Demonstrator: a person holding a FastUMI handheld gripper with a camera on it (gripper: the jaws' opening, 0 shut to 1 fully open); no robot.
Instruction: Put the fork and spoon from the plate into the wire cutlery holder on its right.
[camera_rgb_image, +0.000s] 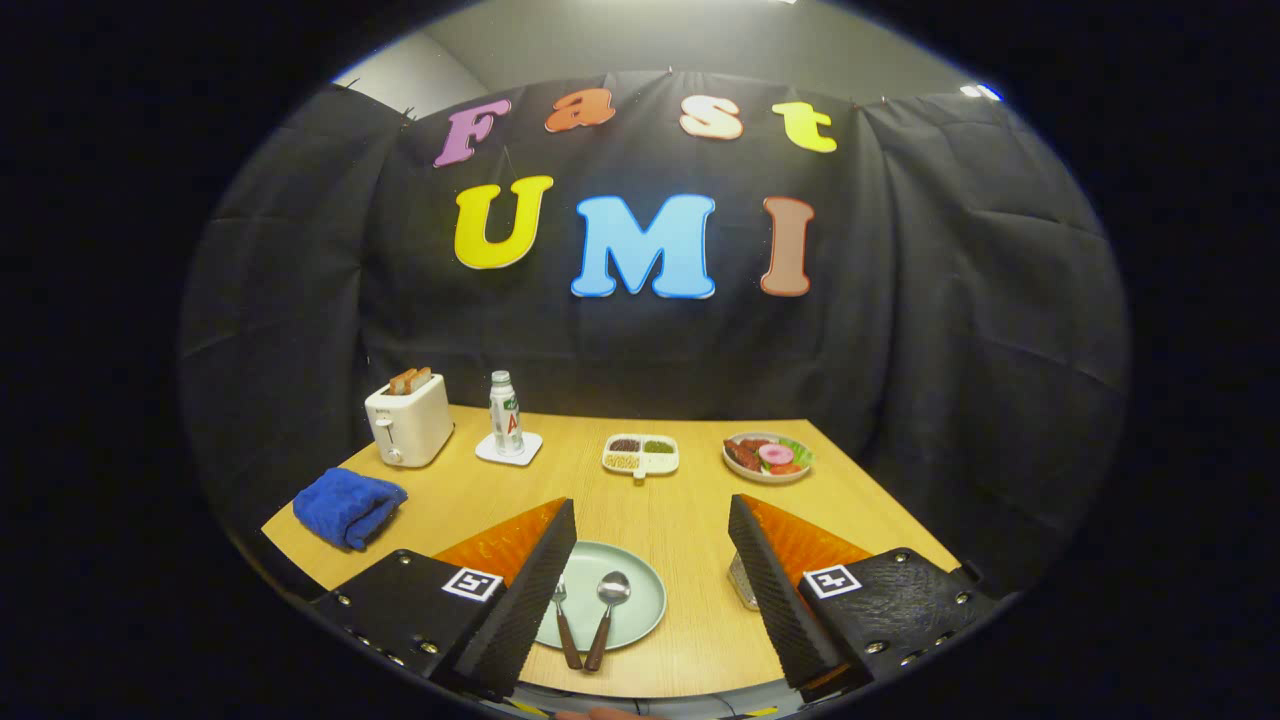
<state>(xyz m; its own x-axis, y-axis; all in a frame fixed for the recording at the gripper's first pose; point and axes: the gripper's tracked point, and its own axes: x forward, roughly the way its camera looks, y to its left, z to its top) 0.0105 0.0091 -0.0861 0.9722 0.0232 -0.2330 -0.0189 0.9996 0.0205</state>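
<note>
wire cutlery holder (741, 585) mostly behind finger

From my remote station I see the gripper (652, 560) held level with its two fingers spread wide apart, gripping nothing between them. The left finger (525, 590) reaches forward toward one o'clock and the right finger (775, 590) toward eleven o'clock, each showing a black ribbed inner pad backed by an orange wedge. Behind each pad sits a black bolted mount carrying a small square black-and-white marker, the left mount at about seven o'clock and the right at about five.
</note>
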